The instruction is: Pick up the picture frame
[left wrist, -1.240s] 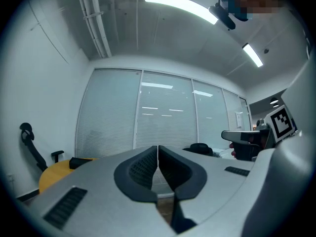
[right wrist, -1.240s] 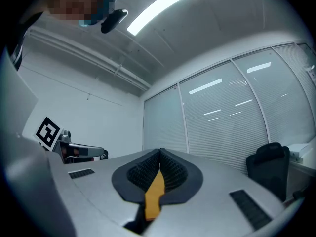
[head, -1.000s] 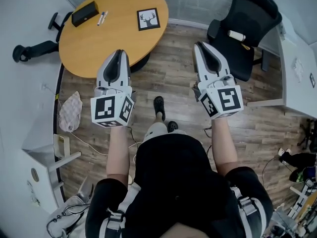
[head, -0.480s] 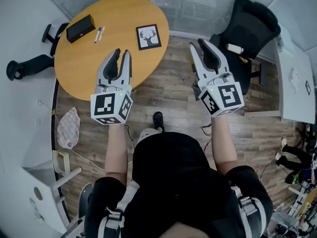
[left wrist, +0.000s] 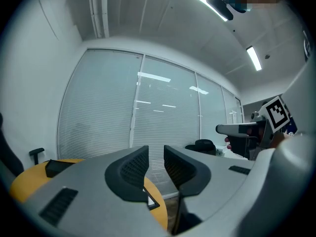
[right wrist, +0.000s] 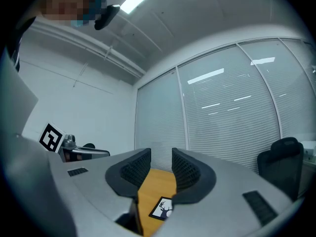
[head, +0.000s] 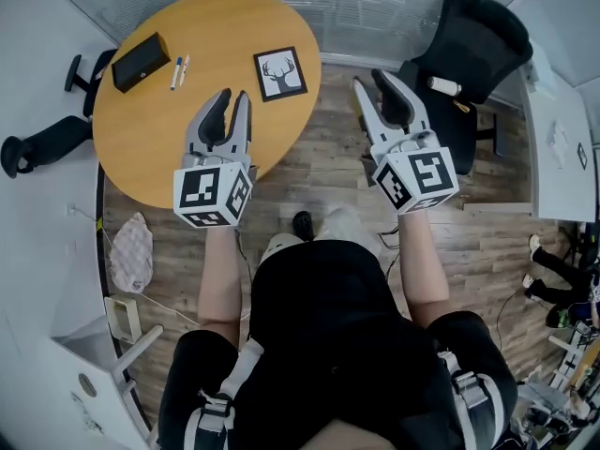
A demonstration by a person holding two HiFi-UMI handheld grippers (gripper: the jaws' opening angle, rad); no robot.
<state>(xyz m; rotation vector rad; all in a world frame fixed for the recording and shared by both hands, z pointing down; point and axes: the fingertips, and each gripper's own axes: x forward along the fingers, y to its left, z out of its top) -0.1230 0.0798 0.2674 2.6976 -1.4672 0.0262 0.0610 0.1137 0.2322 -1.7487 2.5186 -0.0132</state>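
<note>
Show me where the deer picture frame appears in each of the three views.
Head view: picture frame upper centre, on the right part of the round wooden table.
Left gripper view: only a corner, low, seen through the jaws' gap.
Right gripper view: low centre, below the gap of the opening jaws.
Shared landmark: that round wooden table.

The left tongs (head: 234, 97) and right tongs (head: 370, 81), shut a second ago, now gape, nothing between them, the right's jaws opening; both have advanced, the left over the worktop (head: 141, 134) edge, nearer the picture frame (head: 280, 73).

I see the black picture frame (head: 280, 73), a deer head on white, lying flat near the bench's (head: 150, 129) right edge.
</note>
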